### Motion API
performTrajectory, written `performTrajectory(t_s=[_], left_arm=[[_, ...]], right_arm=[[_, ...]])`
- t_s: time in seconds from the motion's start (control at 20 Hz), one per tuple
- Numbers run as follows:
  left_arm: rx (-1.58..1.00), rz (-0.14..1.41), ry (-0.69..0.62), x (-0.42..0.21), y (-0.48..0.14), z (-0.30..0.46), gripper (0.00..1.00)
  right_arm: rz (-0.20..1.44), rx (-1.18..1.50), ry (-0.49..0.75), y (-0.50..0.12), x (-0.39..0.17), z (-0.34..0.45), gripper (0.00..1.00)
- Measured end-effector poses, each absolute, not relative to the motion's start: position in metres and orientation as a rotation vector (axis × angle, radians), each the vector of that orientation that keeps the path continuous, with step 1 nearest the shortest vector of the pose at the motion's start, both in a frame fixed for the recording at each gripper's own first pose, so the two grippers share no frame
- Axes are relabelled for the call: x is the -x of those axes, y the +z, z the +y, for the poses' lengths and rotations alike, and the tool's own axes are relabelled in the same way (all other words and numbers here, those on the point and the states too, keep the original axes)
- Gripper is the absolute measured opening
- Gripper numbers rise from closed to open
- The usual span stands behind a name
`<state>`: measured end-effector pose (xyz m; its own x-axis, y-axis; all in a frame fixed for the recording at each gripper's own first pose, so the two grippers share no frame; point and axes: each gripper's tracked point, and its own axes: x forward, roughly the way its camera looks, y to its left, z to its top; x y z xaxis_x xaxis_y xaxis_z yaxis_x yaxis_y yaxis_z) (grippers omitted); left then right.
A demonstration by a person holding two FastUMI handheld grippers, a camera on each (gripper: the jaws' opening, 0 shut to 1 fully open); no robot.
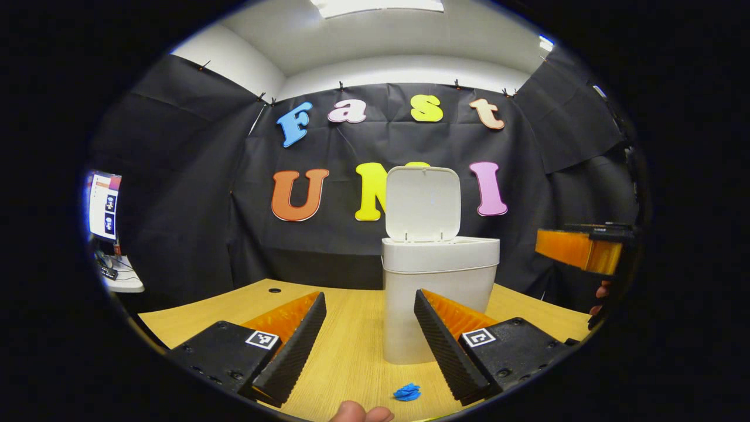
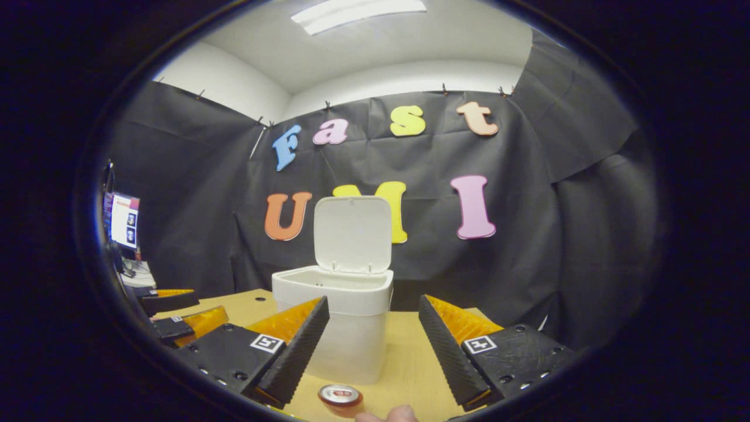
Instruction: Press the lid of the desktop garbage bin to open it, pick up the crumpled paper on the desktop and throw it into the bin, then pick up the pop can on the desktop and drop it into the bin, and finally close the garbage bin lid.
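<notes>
The white desktop bin [image 1: 439, 293] stands on the wooden table with its lid [image 1: 423, 204] swung upright. A blue crumpled paper [image 1: 406, 391] lies on the table in front of the bin, below and between the fingers of my left gripper [image 1: 369, 299], which is open and holds nothing. In the right gripper view the bin [image 2: 345, 334] is just ahead, lid [image 2: 351, 234] up. A pop can [image 2: 340, 395] stands upright before it, low between the fingers of my open right gripper [image 2: 372, 302]. The right gripper [image 1: 580, 249] also shows at the far right, raised beside the bin.
The wooden table [image 1: 351, 351] has a small round hole [image 1: 274, 290] at its back left. A monitor [image 2: 124, 221] and a side desk stand at the left. The left gripper [image 2: 176, 310] shows left of the bin. A fingertip [image 1: 360, 413] pokes in at the bottom.
</notes>
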<state>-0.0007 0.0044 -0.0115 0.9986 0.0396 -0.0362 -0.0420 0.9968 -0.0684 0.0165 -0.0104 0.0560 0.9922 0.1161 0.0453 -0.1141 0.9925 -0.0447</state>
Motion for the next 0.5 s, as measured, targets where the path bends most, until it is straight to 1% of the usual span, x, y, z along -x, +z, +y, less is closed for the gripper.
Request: performTrajectory(t_s=[0.15, 0.2, 0.35, 0.5], left_arm=[[0.095, 0.114, 0.0, 0.005, -0.041, -0.017, 0.98], [0.091, 0.139, 0.002, 0.007, -0.051, -0.019, 0.97], [0.079, 0.22, 0.0, 0.007, -0.079, -0.026, 0.98], [0.073, 0.295, -0.003, 0.016, -0.108, -0.035, 0.98]], right_arm=[[-0.046, 0.017, 0.113, 0.046, -0.012, -0.029, 0.95], [-0.04, 0.005, 0.111, 0.042, -0.011, -0.034, 0.98], [-0.002, -0.026, 0.118, 0.019, -0.009, -0.043, 0.94], [0.032, -0.021, 0.125, -0.002, -0.006, -0.049, 0.94]])
